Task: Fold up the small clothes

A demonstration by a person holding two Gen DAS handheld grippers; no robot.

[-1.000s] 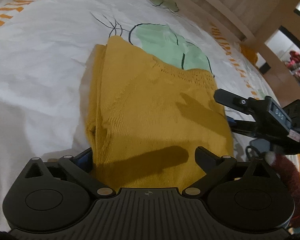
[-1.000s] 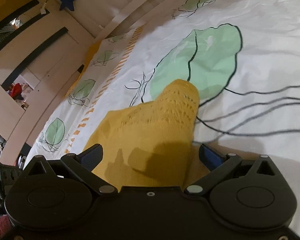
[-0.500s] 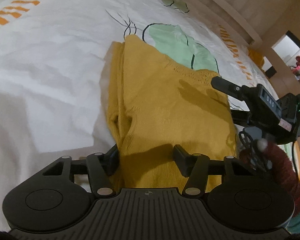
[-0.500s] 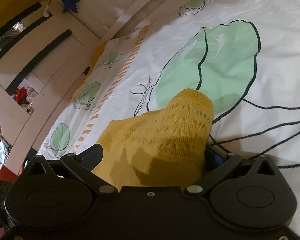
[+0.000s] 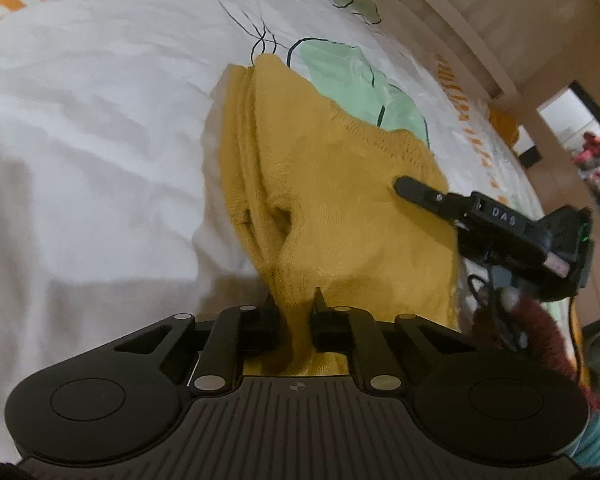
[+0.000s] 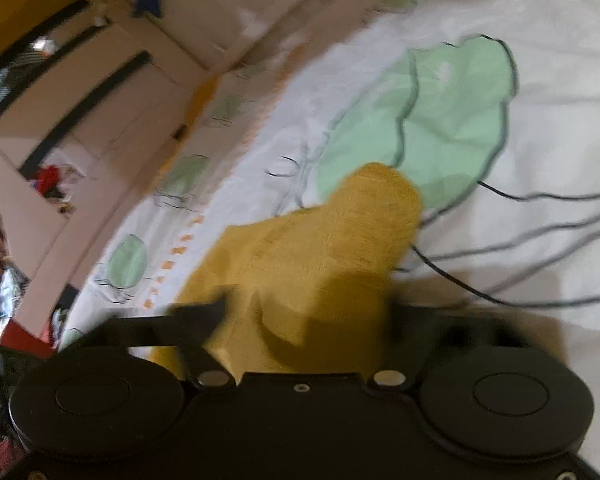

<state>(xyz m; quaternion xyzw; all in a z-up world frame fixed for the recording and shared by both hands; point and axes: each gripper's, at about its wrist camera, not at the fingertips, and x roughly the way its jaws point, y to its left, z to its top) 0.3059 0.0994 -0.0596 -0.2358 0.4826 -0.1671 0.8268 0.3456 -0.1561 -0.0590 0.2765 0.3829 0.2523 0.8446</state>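
Yellow knit garment [image 5: 340,208] flat on bed cover [image 5: 100,128]. Left gripper [image 5: 294,326] closing, near hem bunched between jaws. Right gripper [image 6: 304,316] closing around opposite corner, contact blurred. Advisable: lift both evenly, keep hem taut.

left gripper [image 5: 296,322]: black, ribbed housing, silver screws | right gripper [image 5: 400,186]: black, "DAS" marking, cable | sleeve [image 5: 540,328]: dark-red knit

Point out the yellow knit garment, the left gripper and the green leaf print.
yellow knit garment [image 5: 340,200], left wrist view, its flat middle.
left gripper [image 5: 296,320], left wrist view, between its fingertips.
green leaf print [image 6: 452,112], right wrist view, its centre.
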